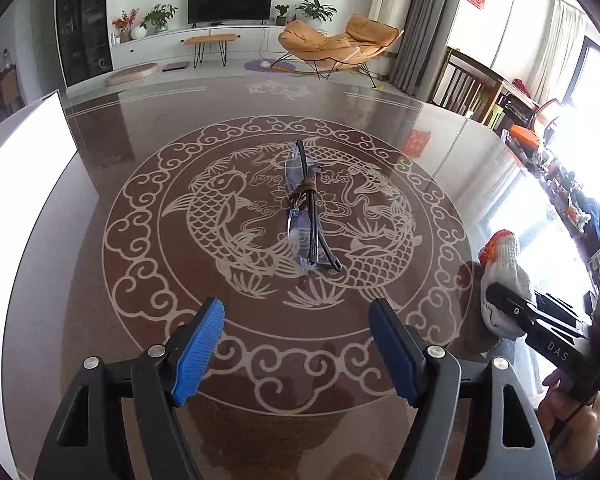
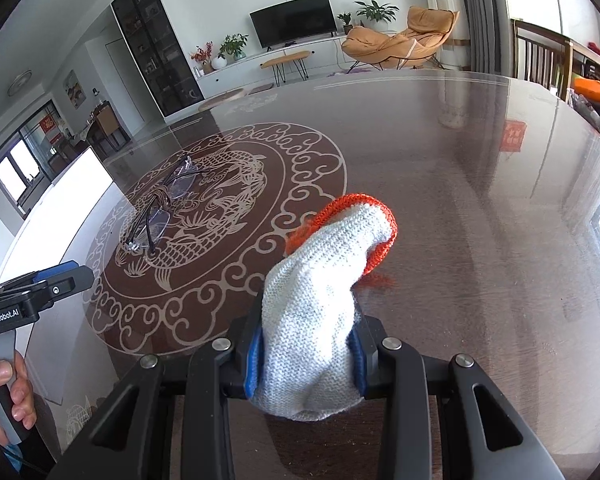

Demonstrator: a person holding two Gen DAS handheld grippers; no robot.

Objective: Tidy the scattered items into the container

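Observation:
A pair of rimless glasses (image 1: pixel 305 216) with dark arms folded and a brown cord wound round the middle lies on the koi pattern of the glossy brown table (image 1: pixel 440 184). My left gripper (image 1: pixel 298 314) hovers open just short of them, nothing between its blue pads. From the right wrist the glasses (image 2: pixel 156 212) lie at the left, and the left gripper (image 2: pixel 66 274) is at the left edge. My right gripper (image 2: pixel 306 348) is shut on a white knit glove with an orange cuff (image 2: pixel 328 280), lifted off the table. That glove (image 1: pixel 504 264) also shows at the right in the left wrist view.
A white box-like container (image 1: pixel 28 152) stands at the table's left side, also seen from the right wrist (image 2: pixel 88 176). A person's hand (image 2: pixel 4 392) grips the left handle. Wooden chairs (image 1: pixel 468 88) and clutter line the far right.

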